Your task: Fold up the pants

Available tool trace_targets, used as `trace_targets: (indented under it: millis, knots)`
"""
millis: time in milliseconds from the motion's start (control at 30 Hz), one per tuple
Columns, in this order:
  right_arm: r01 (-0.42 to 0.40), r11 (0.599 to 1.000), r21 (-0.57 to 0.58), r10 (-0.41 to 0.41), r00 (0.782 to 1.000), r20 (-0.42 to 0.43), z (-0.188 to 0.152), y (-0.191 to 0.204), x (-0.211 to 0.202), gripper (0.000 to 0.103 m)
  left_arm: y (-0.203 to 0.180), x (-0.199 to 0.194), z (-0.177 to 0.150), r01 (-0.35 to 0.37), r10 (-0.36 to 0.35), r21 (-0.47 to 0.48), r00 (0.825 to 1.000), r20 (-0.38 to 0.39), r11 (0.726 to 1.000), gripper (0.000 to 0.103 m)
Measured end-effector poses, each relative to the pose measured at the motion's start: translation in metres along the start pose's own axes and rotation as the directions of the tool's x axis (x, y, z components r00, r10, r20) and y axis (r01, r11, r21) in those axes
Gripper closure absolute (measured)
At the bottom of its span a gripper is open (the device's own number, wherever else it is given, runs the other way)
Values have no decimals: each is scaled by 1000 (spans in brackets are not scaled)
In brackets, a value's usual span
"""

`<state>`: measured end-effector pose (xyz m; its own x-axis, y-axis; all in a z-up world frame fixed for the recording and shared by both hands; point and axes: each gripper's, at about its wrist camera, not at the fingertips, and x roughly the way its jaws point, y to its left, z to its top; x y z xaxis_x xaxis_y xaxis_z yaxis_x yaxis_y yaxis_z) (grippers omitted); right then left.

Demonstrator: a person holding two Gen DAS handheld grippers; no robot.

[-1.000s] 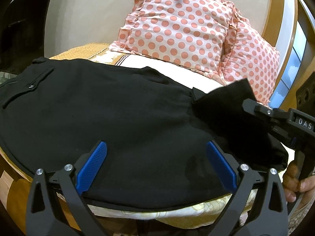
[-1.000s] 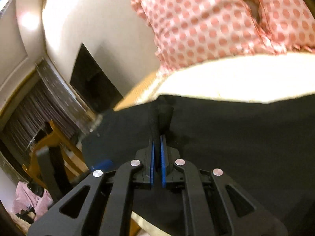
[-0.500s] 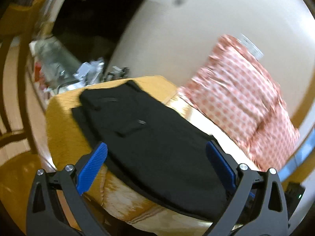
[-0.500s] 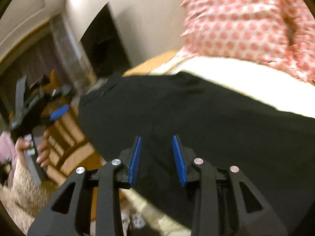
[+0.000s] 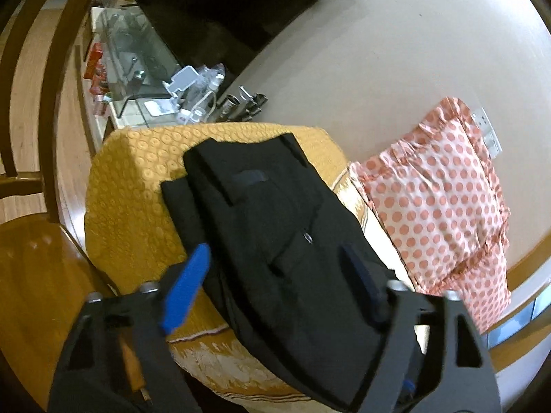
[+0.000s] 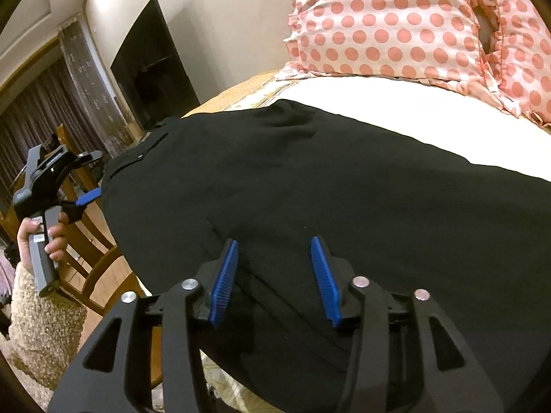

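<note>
**Pants flat on the bed, both claws free**

Pants [image 5: 286, 241] lie across the yellow bedspread [image 5: 137, 179], doubled lengthwise as far as I can judge, waistband end toward the bed's far corner and the leg end near me on the right. None of the fabric is lifted.

Starting at the left: my left gripper [image 5: 279, 285] hangs over the waist end with its blue pads spread wide and nothing between them. In the right wrist view I see it held out beside the bed edge, clear of the cloth, in a hand [image 6: 51, 237] with a fleecy cuff. A wooden chair [image 5: 31, 241] stands just beside that corner.

Moving right: my right gripper [image 6: 275, 278] sits low over the leg portion, jaws parted, pads just above or barely on the fabric; I cannot tell which. The polka-dot pillow [image 6: 396, 24] rests against the wall beyond, apart from the pants.

I judge the next fold to be hems toward waistband. To do it well I would pinch both layers at the hem corners, one claw each, lift evenly, and lay the edge down square with the waistband, keeping clear of the pillow.

No brand, label or lettering is readable on the pants or tools here.
</note>
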<state>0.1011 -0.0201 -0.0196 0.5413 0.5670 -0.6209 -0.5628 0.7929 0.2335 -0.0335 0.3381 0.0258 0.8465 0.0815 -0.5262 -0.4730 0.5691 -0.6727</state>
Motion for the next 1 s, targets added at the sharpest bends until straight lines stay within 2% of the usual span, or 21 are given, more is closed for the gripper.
trace_targets:
  millis: [100, 133, 233, 300, 367, 400, 467, 667, 767, 800, 833, 867, 900, 1000]
  knots:
    - [0, 1000, -20, 0, 1000, 3, 0, 5, 3, 45, 3, 5, 2, 11, -12, -12, 999, -35, 1000, 32]
    - [2, 1000, -23, -2, 1000, 3, 0, 6, 3, 44, 5, 9, 2, -15, 14, -18, 998, -59, 1000, 33]
    - [-2, 1000, -24, 2, 1000, 2, 1, 5, 3, 44, 4, 8, 0, -12, 12, -4, 998, -55, 1000, 33]
    - [-8, 1000, -21, 8, 1000, 1, 1, 4, 2, 44, 5, 11, 4, 2, -4, -26, 998, -61, 1000, 36]
    - [-11, 1000, -20, 11, 1000, 2, 1, 4, 2, 42, 8, 15, 7, -14, 11, -44, 998, -69, 999, 63]
    - [-12, 1000, -22, 12, 1000, 2, 1, 4, 2, 42, 12, 17, 8, -58, 54, -52, 996, -74, 997, 94]
    - [-10, 1000, -27, 10, 1000, 2, 0, 5, 3, 41, 18, 11, 5, -48, 42, -72, 996, -75, 996, 96]
    - [-14, 999, -29, 14, 1000, 1, 2, 5, 4, 40, 33, -5, -9, -59, 53, -86, 996, -67, 995, 97]
    - [-9, 999, -38, 9, 1000, -1, 1, 6, 5, 39, 34, -7, -8, -43, 39, -85, 998, -50, 995, 93]
    - [-9, 999, -40, 8, 1000, -2, 1, 6, 5, 39, 35, -11, -7, -38, 36, -95, 999, -27, 995, 84]
    - [-10, 999, -39, 10, 1000, -2, 2, 5, 4, 39, 35, -16, -6, -40, 40, -104, 999, -4, 994, 66]
    - [-12, 999, -37, 12, 1000, -2, 2, 5, 4, 39, 37, -20, -5, -44, 47, -117, 999, 17, 992, 58]
    - [-14, 999, -34, 14, 1000, -2, 2, 5, 4, 39, 39, -23, -5, -50, 54, -129, 998, 32, 990, 52]
    - [-13, 999, -35, 13, 1000, -2, 2, 5, 4, 39, 49, -21, -3, -50, 52, -169, 999, 10, 984, 52]
